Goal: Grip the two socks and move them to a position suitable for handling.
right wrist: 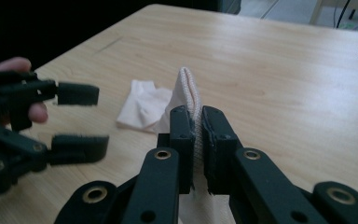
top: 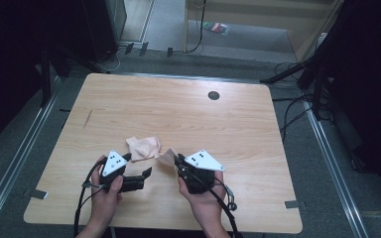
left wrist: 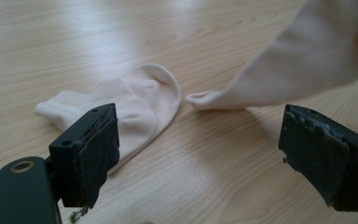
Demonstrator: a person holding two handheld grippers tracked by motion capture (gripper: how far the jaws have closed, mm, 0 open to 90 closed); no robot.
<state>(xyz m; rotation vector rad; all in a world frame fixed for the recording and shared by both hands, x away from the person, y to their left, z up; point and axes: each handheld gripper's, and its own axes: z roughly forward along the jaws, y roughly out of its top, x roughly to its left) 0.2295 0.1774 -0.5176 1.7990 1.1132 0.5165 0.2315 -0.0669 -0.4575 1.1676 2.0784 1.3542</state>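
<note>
Two pale pink socks are on the wooden table point(top: 238, 129). One sock point(top: 143, 147) lies flat and crumpled near the middle front; it also lies ahead of the left gripper's jaws point(left wrist: 130, 102) and beyond the right gripper's jaws point(right wrist: 142, 109). My right gripper point(top: 177, 159) point(right wrist: 196, 135) is shut on the cuff of the second sock point(top: 166, 157) point(right wrist: 190, 93), which is lifted off the table with its toe end trailing down point(left wrist: 298, 65). My left gripper point(top: 148, 173) point(left wrist: 205, 158) point(right wrist: 79, 119) stands open just left of it, with nothing between its jaws.
A dark round hole point(top: 213, 95) sits in the table near the far edge. Cables and dark stands point(top: 297, 74) surround the table on the floor. Tape marks point(top: 291, 204) sit at the front corners.
</note>
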